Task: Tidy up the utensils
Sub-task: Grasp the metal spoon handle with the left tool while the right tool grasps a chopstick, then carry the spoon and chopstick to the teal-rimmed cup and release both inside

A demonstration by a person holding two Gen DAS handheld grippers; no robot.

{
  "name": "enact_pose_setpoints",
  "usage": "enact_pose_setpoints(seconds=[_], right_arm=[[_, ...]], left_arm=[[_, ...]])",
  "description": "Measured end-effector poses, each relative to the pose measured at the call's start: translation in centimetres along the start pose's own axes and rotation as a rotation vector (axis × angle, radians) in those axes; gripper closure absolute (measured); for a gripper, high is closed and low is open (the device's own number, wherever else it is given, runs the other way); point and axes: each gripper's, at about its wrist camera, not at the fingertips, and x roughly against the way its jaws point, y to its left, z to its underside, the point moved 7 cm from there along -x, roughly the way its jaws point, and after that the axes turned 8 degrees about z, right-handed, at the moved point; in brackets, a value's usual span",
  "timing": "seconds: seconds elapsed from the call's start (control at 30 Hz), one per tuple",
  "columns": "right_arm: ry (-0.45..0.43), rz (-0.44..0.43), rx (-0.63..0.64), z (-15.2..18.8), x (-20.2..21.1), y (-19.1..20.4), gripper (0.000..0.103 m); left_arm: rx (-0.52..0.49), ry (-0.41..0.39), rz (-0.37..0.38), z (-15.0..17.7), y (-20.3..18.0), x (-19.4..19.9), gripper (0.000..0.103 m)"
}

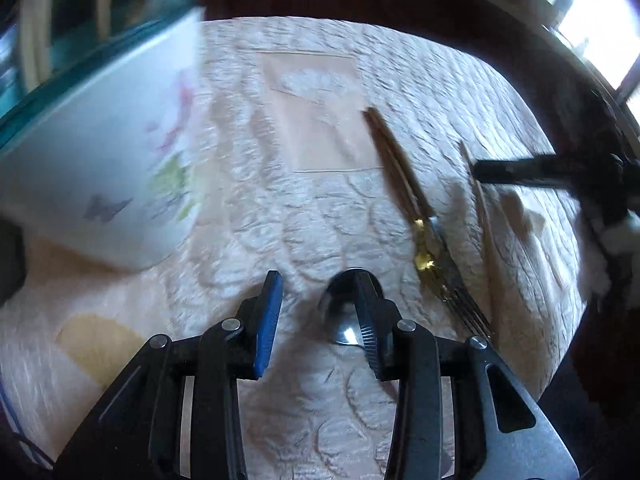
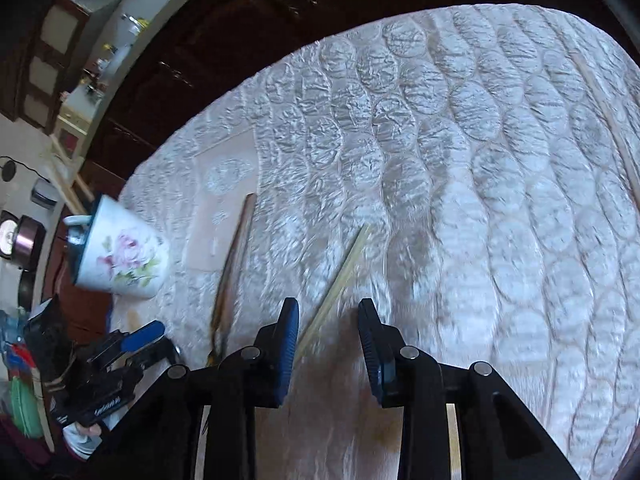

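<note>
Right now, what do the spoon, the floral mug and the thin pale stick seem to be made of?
Spoon: polished metal, likely steel, since its bowl gives a bright mirror-like highlight.
Floral mug: glazed ceramic or enamel; smooth white wall with printed roses and a teal rim. I cannot tell which.
Thin pale stick: probably bamboo or light wood, matte and straw-coloured; blur hides any grain.

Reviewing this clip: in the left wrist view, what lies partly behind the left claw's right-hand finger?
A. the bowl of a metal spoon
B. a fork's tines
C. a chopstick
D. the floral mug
A. The shiny rounded bowl of the metal spoon shows just beside and behind that finger of the open left claw, lying on the quilted cloth; nothing sits between the pads.
</note>
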Motion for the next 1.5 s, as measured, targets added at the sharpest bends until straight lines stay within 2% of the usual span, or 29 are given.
enact_pose_setpoints(seconds=[0.1,0.13,0.17,0.33,0.53,0.6,0.7,0.9,1.1,1.5], right_arm=[[0.005,0.026,0.028,-0.9,-1.2,0.8,0.075],[0.0,0.031,0.037,-1.0,-1.4,0.9,0.079],[-0.006,0.044,0.057,-1.3,-1.6,1.2,0.087],[-0.028,0.039,0.125,-1.4,-1.9,3.3,0.095],[-0.131,-0.03,0.172,-1.3,3.5,5.6,0.098],[-0.168,-0.046,0.192,-1.2,5.9,6.1,0.098],[-0.225,-0.076,0.229,-1.1,9.6,7.1,0.098],[-0.312,-0.092,0.283,-0.7,14.4,9.2,0.098],[-0.357,-0.136,0.3,-0.5,17.0,10.8,0.098],[-0.383,-0.21,0.358,-1.5,16.9,17.2,0.098]], left_arm=[[-0.081,0.032,-0.023,-0.1,-1.0,-0.7,0.069],[-0.097,0.033,-0.025,-0.1,-1.3,-0.8,0.079],[-0.105,0.035,-0.019,-0.1,-1.5,-0.8,0.088],[-0.064,-0.007,-0.002,0.0,-1.7,0.5,0.1],[0.007,-0.101,-0.023,0.4,-1.0,4.6,0.101],[0.006,-0.144,-0.027,0.4,-1.2,6.5,0.102],[-0.024,-0.218,-0.073,0.5,-1.6,9.8,0.102],[-0.005,-0.275,-0.11,0.5,-1.6,12.3,0.102],[-0.005,-0.326,-0.138,0.3,-1.4,14.5,0.102],[0.001,-0.377,-0.189,-0.3,-0.3,17.6,0.101]])
